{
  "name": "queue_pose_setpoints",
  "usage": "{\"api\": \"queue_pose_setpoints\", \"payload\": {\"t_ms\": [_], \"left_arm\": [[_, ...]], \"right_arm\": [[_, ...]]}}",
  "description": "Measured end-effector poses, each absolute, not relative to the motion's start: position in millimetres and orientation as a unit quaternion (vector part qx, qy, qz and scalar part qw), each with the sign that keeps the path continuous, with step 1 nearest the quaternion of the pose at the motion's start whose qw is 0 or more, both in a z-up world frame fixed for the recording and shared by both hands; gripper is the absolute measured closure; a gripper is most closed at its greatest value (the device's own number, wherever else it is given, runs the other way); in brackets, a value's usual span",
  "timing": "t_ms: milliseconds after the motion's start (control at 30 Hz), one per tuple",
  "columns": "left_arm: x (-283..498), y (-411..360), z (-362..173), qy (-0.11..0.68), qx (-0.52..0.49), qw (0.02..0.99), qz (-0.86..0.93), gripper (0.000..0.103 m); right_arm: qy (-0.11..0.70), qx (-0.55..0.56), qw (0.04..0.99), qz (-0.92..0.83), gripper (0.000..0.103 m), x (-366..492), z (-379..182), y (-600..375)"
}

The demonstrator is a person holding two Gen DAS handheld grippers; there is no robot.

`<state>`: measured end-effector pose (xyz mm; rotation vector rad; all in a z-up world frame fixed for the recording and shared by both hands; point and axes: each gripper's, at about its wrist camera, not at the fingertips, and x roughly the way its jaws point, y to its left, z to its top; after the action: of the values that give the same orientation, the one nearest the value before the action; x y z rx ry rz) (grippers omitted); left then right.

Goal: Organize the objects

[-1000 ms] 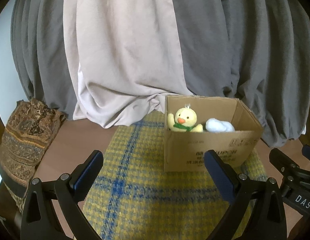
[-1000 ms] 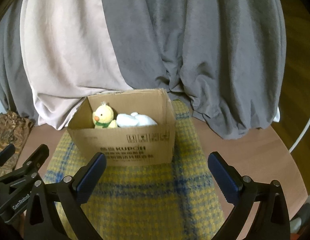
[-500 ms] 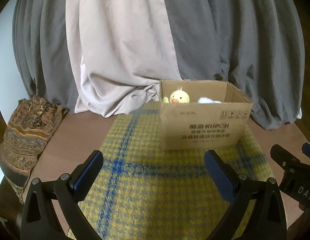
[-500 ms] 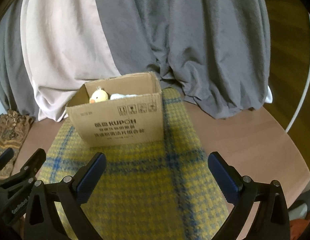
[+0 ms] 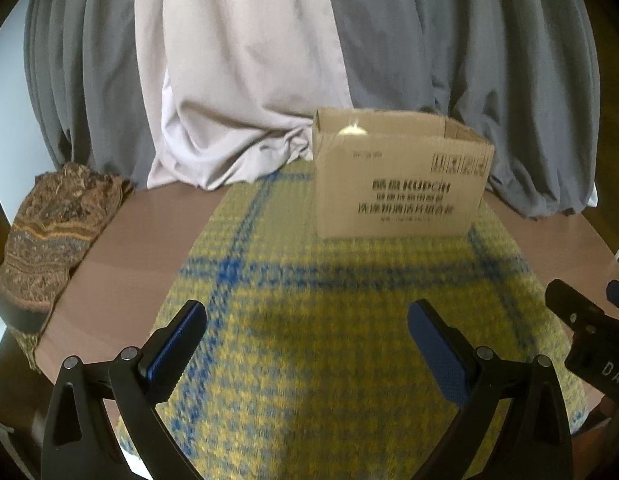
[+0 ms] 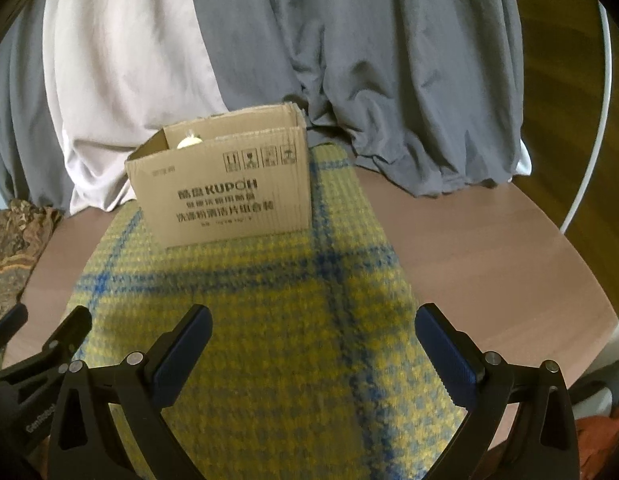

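Grey curtains (image 5: 489,60) with one pale beige panel (image 5: 237,80) hang behind everything I can see, their hems bunched on the far edge of a round brown table (image 5: 121,248). Down the middle of that table runs a yellow cloth with blue plaid lines (image 5: 329,320), reaching from the far edge to the near one. On the far end of the cloth sits an open cardboard box (image 5: 401,192), printed side facing me, with dark lettering and a row of handling symbols near its top right corner. Over its front wall I can make out only the top of something pale yellow (image 6: 188,142) inside, toward the box's left side; the rest of the contents are hidden. A folded brown patterned textile (image 5: 49,232) lies at the table's left edge, partly hanging off it. My left gripper (image 5: 307,344) hovers over the near end of the cloth, its blue-padded fingers (image 5: 177,344) spread wide with nothing between them. My right gripper (image 6: 311,350) is beside it, also above the near end of the cloth, fingers (image 6: 445,360) equally wide and holding nothing. Both sit well apart from the box. Beyond the table's right edge I see wooden floor (image 6: 557,80) and a thin white curved bar (image 6: 601,120).
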<state>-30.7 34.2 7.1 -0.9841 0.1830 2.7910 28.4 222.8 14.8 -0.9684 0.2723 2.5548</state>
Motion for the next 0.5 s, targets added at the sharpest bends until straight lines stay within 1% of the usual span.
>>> {"api": "queue_pose_setpoints", "payload": {"t_ms": [233,500], "left_arm": [[-20,26,-12,0.062,-0.35,0.085,0.931,0.0],[-13,24,-21,0.068,-0.359,0.082,0.927,0.0]], "right_arm": [[0.101,-0.366,0.189,0.906,0.001,38,-3,217],[0.097,-0.374,0.187,0.903,0.001,49,-13,211]]}}
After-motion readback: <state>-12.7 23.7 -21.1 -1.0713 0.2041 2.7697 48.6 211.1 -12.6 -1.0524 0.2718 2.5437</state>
